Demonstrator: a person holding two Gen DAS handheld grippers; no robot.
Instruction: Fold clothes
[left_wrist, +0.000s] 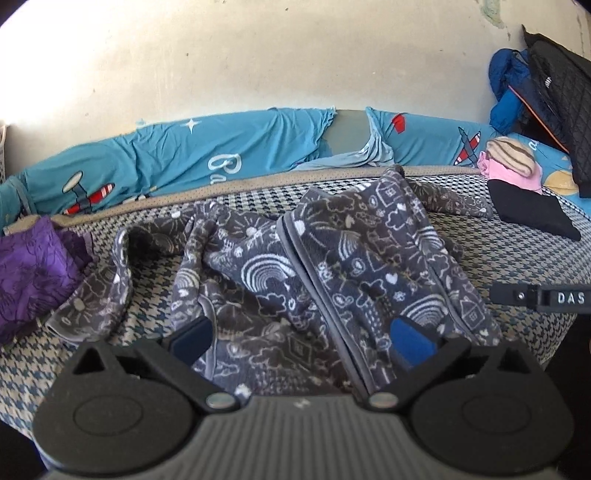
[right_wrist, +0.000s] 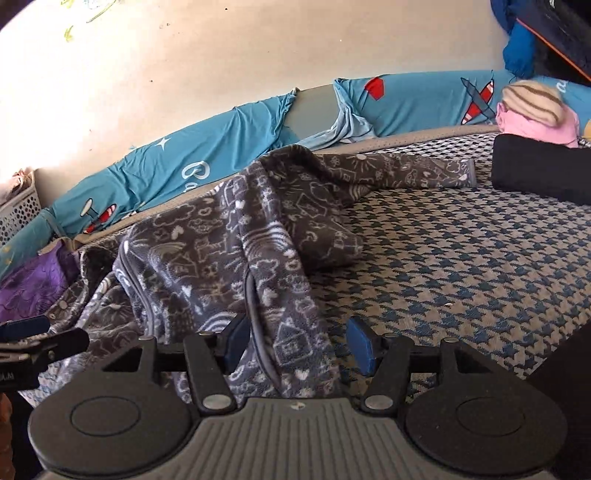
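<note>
1. A houndstooth-patterned blue and cream mattress (right_wrist: 461, 258) carries the clothes.
2. A grey fleece jacket with white doodle print (left_wrist: 332, 266) lies rumpled and unfolded across the mattress, its sleeves spread to both sides.
3. A folded black garment (left_wrist: 532, 210) lies well apart at the far right; a crumpled purple cloth (left_wrist: 29, 273) lies at the far left.
4. The left gripper (left_wrist: 301, 341) is spread wide, its blue pads straddling the jacket's hem; whether they touch it is unclear.
5. The right gripper (right_wrist: 299, 343) is likewise released, fingers wide over the jacket's right edge, clamping nothing.

Home bedroom: mattress (right_wrist: 461, 236), airplane-print sheet (left_wrist: 177, 155) (child's, seemingly), scattered clothes.
</note>
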